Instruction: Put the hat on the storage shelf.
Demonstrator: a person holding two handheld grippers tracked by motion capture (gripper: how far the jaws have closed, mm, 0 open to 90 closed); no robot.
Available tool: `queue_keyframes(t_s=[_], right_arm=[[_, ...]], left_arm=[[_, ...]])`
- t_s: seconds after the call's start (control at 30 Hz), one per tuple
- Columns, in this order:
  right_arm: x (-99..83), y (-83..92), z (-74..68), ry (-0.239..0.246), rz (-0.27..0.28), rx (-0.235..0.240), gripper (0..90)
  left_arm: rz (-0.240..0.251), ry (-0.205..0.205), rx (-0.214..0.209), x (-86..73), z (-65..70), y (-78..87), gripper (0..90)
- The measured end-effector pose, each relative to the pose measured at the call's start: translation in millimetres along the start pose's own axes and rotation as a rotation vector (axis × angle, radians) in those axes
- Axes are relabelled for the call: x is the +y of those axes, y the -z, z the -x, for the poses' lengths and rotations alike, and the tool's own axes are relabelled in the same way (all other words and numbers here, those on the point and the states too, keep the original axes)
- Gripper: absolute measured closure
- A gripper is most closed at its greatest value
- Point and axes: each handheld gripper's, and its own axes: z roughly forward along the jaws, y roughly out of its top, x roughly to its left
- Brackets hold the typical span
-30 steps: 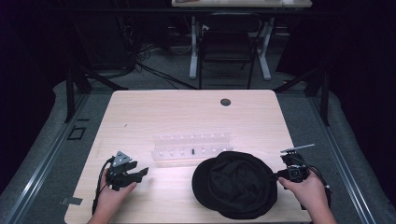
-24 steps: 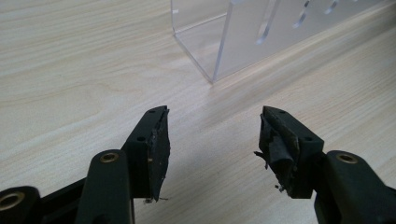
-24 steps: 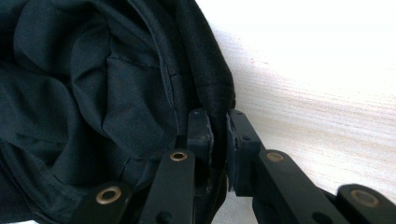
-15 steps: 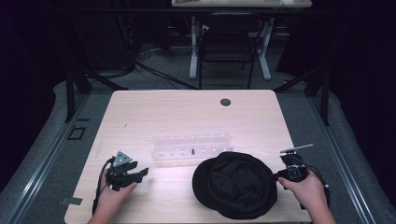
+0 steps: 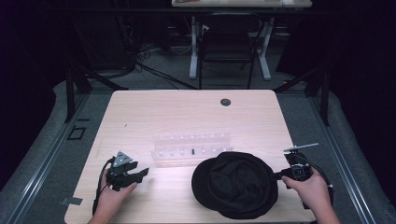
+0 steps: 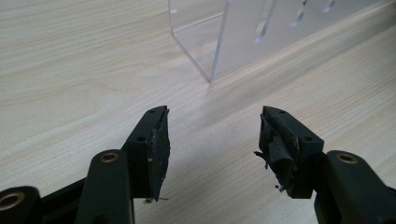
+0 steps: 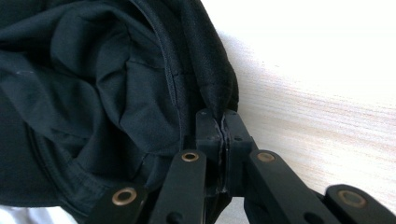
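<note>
The right hand-held gripper [image 7: 219, 122] has its jaws pressed together on the edge of a black cap [image 7: 98, 93], pinching a fold of the fabric at the rim. In the high view the same right hand-held gripper [image 5: 279, 175] sits at the cap's [image 5: 236, 184] right edge, near the front right of the worktop [image 5: 187, 116], with the person's hand wrapped around it. The cap lies flat on the wood with its opening upward, the lining crumpled inside.

The left hand-held gripper [image 6: 212, 137] is spread wide and holds nothing; bare wood shows between its jaws. It points toward the near corner of a clear plastic rack [image 6: 224, 37]. From above, the left hand-held gripper [image 5: 140, 173] rests at the front left of the worktop, well apart from the cap, and the clear plastic rack [image 5: 191, 148] stands between the two, just behind the cap. A small round grommet [image 5: 225, 101] sits in the worktop near the far edge.

The step in hand looks like taking hold of the cap by its rim. Next would likely be lifting or dragging it; that calls for keeping the pinch firm, since soft fabric could slip, and perhaps bringing the free gripper across to catch the opposite edge.
</note>
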Motion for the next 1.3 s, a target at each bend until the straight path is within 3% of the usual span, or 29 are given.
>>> queue_keyframes(t_s=[0.33,0.4,0.63,0.77,1.07,1.3], right_arm=[[3.4,19.4,-6.2,-0.028,0.031,0.079,88.4],[4.4,21.5,-5.6,-0.014,0.015,0.082,88.4],[8.5,33.7,-7.6,-0.048,0.025,0.176,88.4],[11.2,41.1,-10.8,-0.048,0.027,0.196,88.5],[16.3,54.9,-19.4,-0.046,0.023,0.182,88.5],[25.2,67.9,-28.5,-0.059,0.012,0.268,88.5]], left_arm=[[0.002,0.002,0.0,-0.1,-0.2,0.7,43.1],[0.003,0.002,0.001,-0.1,-0.1,0.6,43.1],[0.0,0.003,0.004,-0.3,-0.2,0.2,43.1],[0.008,0.005,0.005,-0.5,-0.1,-0.1,43.0],[0.002,0.003,0.005,-0.4,-0.1,0.7,43.1],[-0.001,0.004,0.004,-0.4,0.1,0.3,43.0]])
